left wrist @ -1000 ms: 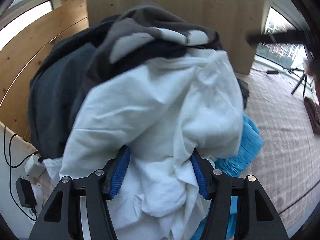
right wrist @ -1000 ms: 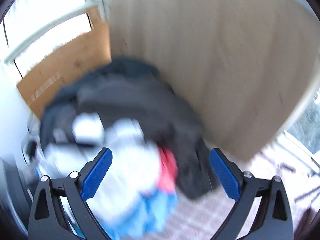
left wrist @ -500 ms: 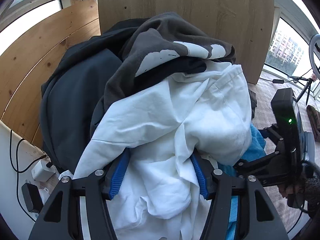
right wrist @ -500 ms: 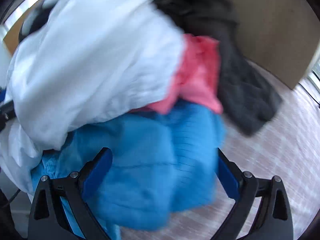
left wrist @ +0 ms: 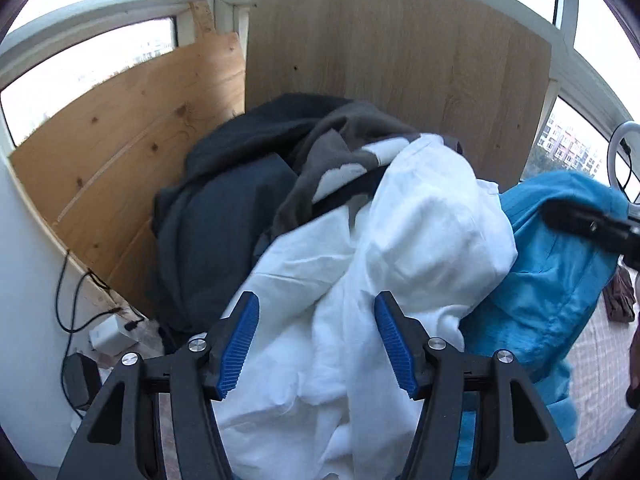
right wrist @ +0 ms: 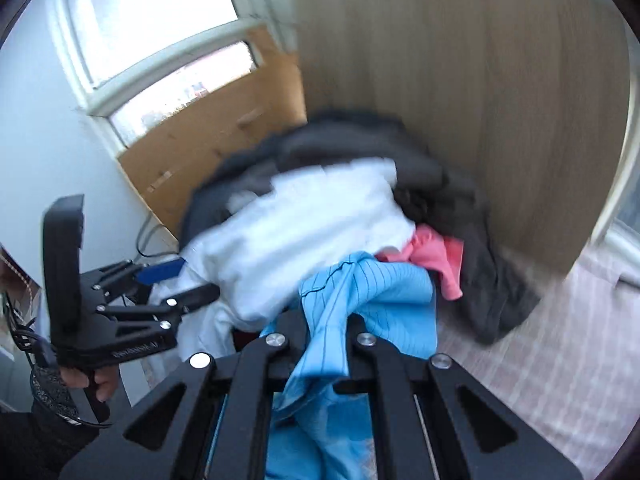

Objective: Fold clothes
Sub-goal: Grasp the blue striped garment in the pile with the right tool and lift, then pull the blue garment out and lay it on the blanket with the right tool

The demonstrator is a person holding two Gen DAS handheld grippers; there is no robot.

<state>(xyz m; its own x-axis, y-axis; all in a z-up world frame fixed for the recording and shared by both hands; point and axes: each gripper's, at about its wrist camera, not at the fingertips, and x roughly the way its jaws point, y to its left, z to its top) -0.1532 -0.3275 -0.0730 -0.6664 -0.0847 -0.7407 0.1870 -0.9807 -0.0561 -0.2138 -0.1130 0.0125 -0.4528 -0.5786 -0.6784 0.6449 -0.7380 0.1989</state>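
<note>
A heap of clothes lies against wooden boards. My left gripper point(left wrist: 316, 344) is shut on a thick bunch of the white garment point(left wrist: 420, 240), which fills the gap between its blue pads. From the right wrist view the left gripper point(right wrist: 172, 284) shows at the left, against the white garment point(right wrist: 304, 232). My right gripper point(right wrist: 328, 320) has its jaws closing tight on a fold of the blue ribbed garment point(right wrist: 384, 296), which hangs down between the fingers. The blue garment point(left wrist: 552, 280) is raised at the right of the left wrist view, under the right gripper's dark finger point(left wrist: 584, 224).
Dark grey and navy clothes point(left wrist: 224, 232) top the heap, with a pink garment point(right wrist: 436, 252) beside the blue one. A pale wood panel point(left wrist: 400, 60) and a plywood board point(left wrist: 140, 140) stand behind. Chargers and cables point(left wrist: 108, 336) lie at the left. Checked bedding point(right wrist: 540, 360) spreads to the right.
The right gripper came down open onto the blue garment, shut on it and pulled it up and back. The left gripper rose with the white garment still between its pads.
</note>
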